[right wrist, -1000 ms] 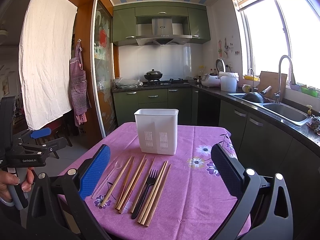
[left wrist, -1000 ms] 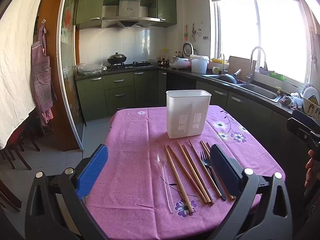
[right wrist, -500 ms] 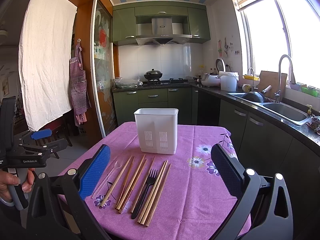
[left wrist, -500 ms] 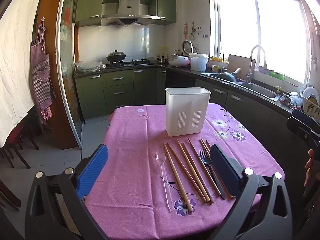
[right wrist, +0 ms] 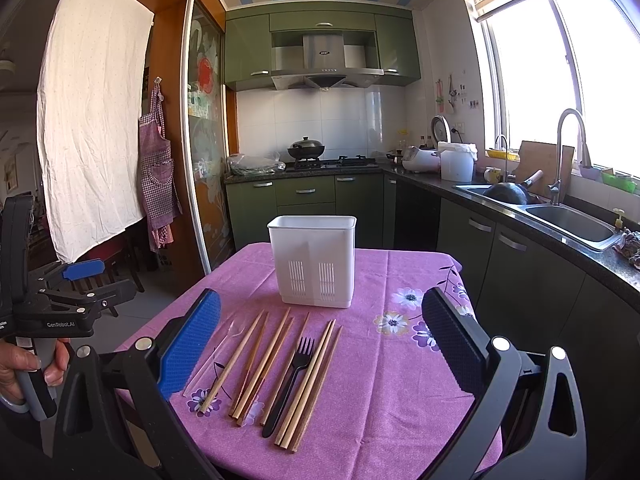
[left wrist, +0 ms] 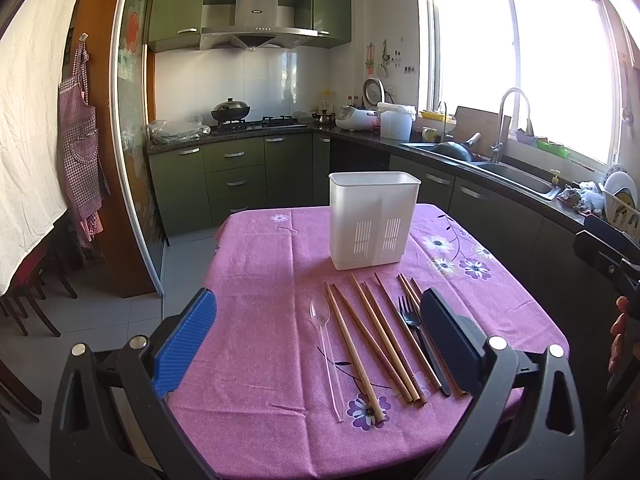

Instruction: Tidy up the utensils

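Not much has changed since a second ago: your left gripper (left wrist: 318, 344) has crept a bit closer to the table, and your right gripper (right wrist: 320, 344) hasn't budged. Both sets of jaws are spread wide with nothing between them.

Nearest you on the pink floral tablecloth (right wrist: 400, 400) is the row of utensils: a clear plastic spoon (left wrist: 326, 344), wooden chopsticks (right wrist: 256, 364) and a matte black plastic fork (right wrist: 290, 380). They all lie flat, long axes pointing away from you toward the white slotted holder (right wrist: 312, 260) standing upright behind them.
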{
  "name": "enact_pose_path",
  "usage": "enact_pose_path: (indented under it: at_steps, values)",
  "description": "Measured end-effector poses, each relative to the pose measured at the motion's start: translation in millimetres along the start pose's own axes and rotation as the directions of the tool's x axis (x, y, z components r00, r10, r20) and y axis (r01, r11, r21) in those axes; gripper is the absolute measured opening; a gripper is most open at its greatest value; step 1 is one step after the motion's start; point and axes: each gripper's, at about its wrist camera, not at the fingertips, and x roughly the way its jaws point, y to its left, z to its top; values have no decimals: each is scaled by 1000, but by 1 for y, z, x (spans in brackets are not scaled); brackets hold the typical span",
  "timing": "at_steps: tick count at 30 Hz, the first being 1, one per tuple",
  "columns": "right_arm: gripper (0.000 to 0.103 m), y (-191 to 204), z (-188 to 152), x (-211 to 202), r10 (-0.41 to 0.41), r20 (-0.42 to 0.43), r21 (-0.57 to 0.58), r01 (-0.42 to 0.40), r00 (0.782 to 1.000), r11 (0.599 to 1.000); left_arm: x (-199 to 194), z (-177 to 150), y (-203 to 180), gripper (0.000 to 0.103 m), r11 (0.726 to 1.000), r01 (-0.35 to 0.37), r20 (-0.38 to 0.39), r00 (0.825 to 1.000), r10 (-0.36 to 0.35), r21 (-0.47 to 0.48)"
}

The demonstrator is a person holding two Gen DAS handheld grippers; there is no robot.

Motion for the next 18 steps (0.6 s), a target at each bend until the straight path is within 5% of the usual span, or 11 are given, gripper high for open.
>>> enact_pose_path:
  at_steps: [18]
  values:
    - [99, 0, -7, 8, 1, -5, 1, -1, 1000, 1000, 5, -6, -4, 97, 1000, 2, -11, 1000, -2, 5]
